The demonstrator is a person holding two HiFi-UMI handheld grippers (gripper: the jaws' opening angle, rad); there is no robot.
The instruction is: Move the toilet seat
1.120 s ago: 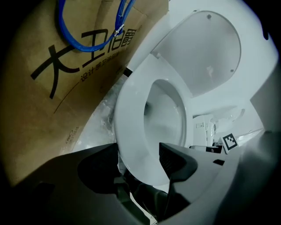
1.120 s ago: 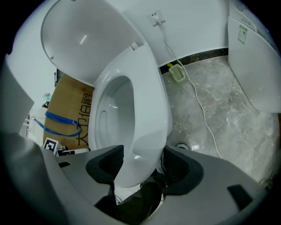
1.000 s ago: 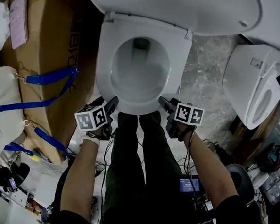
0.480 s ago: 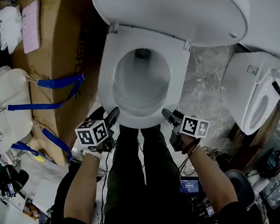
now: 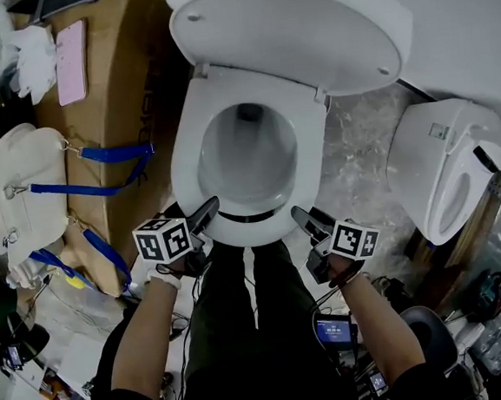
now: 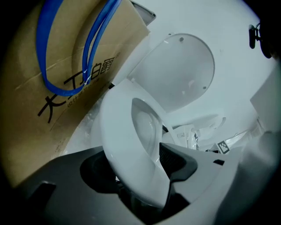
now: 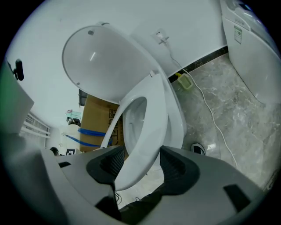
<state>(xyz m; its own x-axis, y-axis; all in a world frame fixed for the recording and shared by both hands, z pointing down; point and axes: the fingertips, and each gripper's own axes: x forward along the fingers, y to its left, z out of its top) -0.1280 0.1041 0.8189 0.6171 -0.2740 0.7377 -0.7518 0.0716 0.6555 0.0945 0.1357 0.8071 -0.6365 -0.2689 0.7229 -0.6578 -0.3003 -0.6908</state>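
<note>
The white toilet seat [image 5: 184, 161] has its front edge raised a little off the bowl, with a dark gap showing beneath it. Behind it the lid [image 5: 297, 34] stands open. My left gripper [image 5: 206, 209] is shut on the seat's front-left rim, and my right gripper [image 5: 301, 218] is shut on the front-right rim. In the left gripper view the seat [image 6: 125, 132] runs between the two dark pads of the left gripper [image 6: 138, 169]. The right gripper view shows the seat [image 7: 149, 123] tilted up between the jaws of the right gripper [image 7: 142, 165].
A cardboard box [image 5: 106, 94] with blue straps stands close on the left of the toilet, with a white bag [image 5: 19, 189] beside it. A second white toilet [image 5: 444, 169] stands at the right on the marble floor [image 5: 355, 151]. A person's legs [image 5: 251, 308] are right before the bowl.
The front of the seat has come up off the bowl rim between both grippers, and a dark gap now shows under it. Both grippers stay on the seat's front edge.
</note>
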